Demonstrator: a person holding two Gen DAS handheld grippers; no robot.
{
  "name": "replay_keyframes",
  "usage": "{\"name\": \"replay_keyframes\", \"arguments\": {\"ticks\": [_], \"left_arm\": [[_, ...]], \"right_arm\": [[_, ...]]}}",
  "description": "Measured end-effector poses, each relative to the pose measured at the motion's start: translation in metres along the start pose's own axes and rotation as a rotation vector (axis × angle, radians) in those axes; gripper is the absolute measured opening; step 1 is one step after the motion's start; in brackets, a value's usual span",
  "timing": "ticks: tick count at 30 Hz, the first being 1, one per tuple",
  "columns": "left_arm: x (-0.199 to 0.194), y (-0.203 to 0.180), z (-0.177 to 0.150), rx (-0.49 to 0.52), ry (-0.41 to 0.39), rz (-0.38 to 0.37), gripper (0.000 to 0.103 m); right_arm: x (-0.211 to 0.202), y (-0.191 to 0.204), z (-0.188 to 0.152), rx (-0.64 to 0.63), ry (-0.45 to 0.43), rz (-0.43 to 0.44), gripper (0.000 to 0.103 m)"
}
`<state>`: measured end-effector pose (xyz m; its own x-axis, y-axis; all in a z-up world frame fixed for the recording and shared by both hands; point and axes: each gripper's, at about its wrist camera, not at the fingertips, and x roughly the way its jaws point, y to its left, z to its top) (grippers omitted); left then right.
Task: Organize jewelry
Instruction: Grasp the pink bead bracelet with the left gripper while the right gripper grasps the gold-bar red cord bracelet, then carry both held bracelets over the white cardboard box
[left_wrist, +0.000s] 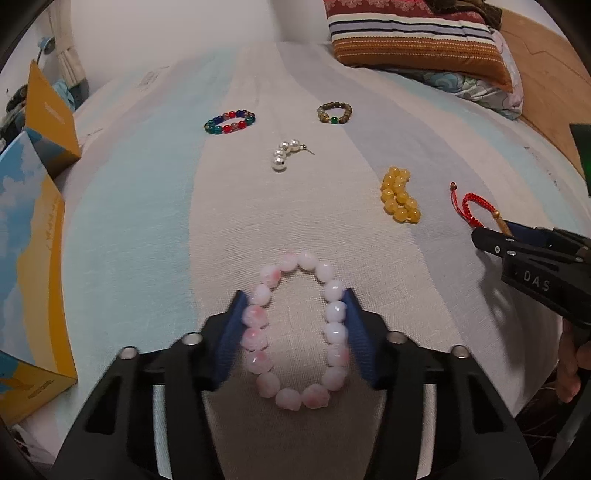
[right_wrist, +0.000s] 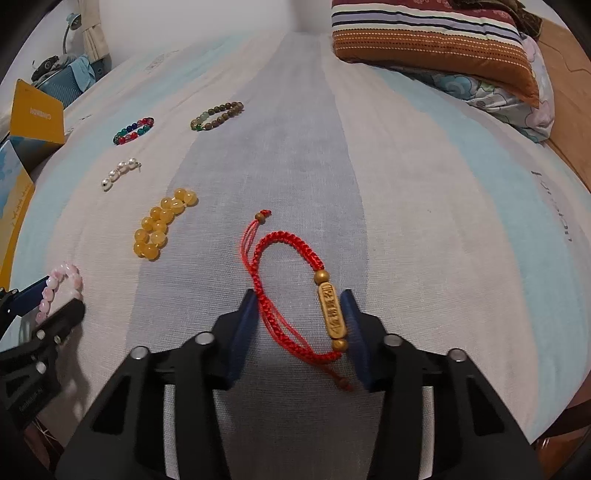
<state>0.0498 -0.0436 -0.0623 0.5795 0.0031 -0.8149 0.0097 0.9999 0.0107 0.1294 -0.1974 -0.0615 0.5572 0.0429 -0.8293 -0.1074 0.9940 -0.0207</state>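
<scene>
Here, two grippers down low on the striped bed sheet (left_wrist: 147, 229), one for each bracelet; left gripper (left_wrist: 293, 325) set around the pink bead bracelet (left_wrist: 295, 328), blue pads (left_wrist: 231, 339) touching the beads on both sides, squeezing the ring into a long egg shape; looks like a pinch on the bracelet, still flat on the bed, not lifted yet; right gripper (right_wrist: 299, 325) set around the red cord bracelet (right_wrist: 280, 280), one pad by the braided cord, the other right against the gold carved bead (right_wrist: 331, 314); looks pinched too, though hard to tell how tight; cord loop and loose tail lying soft on the sheet, probably floppy once picked up; held from both sides most likely so neither bracelet slips or rolls away.

Further up the bed, well apart, waiting for a turn: yellow bead bracelet (left_wrist: 399, 195) bunched up, pearl piece (left_wrist: 283, 154), colorful bead bracelet (left_wrist: 229, 122), brown bead bracelet (left_wrist: 334, 113); spread out with gaps, likely so each can be grabbed alone; yellow and blue box (left_wrist: 33, 266) at the left edge, maybe the place to put things, hard to say; striped pillow (left_wrist: 417, 37) at the far end; task looks just started.
</scene>
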Motion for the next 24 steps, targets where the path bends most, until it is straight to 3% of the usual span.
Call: {"name": "replay_keyframes", "arguments": {"ticks": [4, 5, 24], "left_arm": [[-0.003, 0.004, 0.000, -0.013, 0.000, -0.005, 0.025], [-0.004, 0.006, 0.000, -0.018, -0.001, -0.014, 0.019], [-0.019, 0.010, 0.003, -0.050, -0.028, -0.007, 0.019]], "right_arm": [[-0.001, 0.000, 0.001, 0.003, -0.009, -0.005, 0.022], [-0.002, -0.001, 0.001, 0.007, -0.014, -0.005, 0.013], [-0.018, -0.007, 0.006, 0.052, -0.053, 0.008, 0.011]]}}
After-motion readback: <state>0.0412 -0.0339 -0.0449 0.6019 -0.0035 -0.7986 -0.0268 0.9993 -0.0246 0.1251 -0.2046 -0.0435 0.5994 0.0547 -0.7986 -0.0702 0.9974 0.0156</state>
